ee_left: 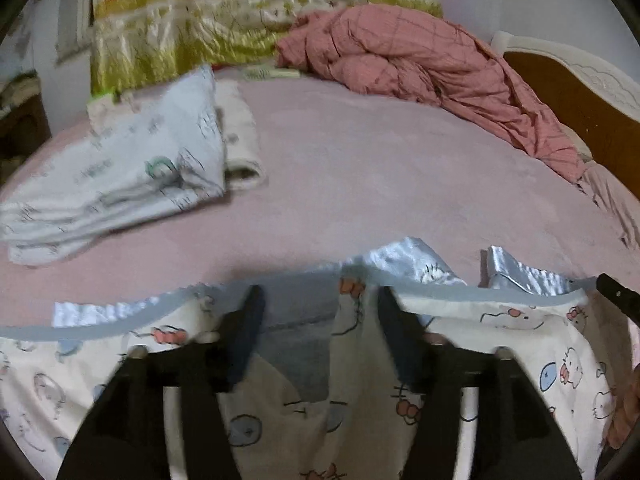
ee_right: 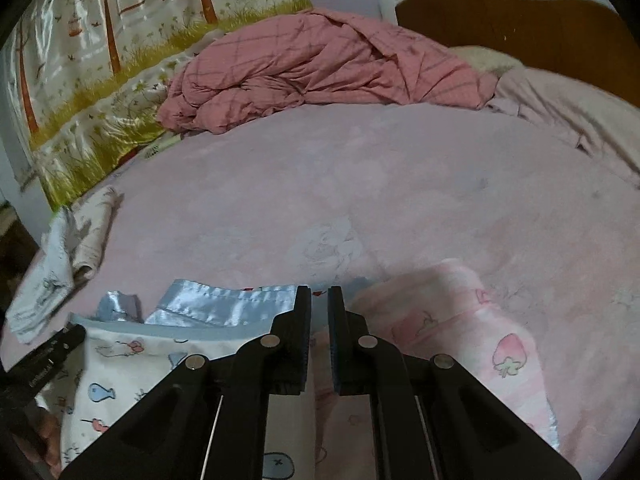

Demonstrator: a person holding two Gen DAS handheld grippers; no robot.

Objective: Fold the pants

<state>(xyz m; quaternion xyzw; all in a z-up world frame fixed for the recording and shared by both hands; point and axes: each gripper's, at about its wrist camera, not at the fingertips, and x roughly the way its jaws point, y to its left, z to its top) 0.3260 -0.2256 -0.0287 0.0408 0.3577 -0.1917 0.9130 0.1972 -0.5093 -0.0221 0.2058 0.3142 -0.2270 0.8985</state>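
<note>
Pants (ee_left: 520,344), white with a cartoon print and a grey-blue waistband, lie at the near edge of the bed (ee_left: 360,184), directly under both tools. The left gripper (ee_left: 320,300) has its fingers apart over the cloth, with nothing pressed between them. The right gripper (ee_right: 319,300) has its fingers nearly together at the right end of the waistband; a thin fold may be pinched there, but I cannot tell for certain. Shiny blue lining (ee_right: 224,300) sticks out past the waistband, so the layers are not lying square. Just right of the pants sits a pink strawberry cloth (ee_right: 480,340).

Likely troubles from here: with only one side held, a lift would drag the pants askew and bunch them; the slippery lining could slide out and spoil the fold line; the right fingers could catch the pink cloth too.

Farther left is a folded pile (ee_left: 120,180); at the far side lies a crumpled pink quilt (ee_left: 420,64).
</note>
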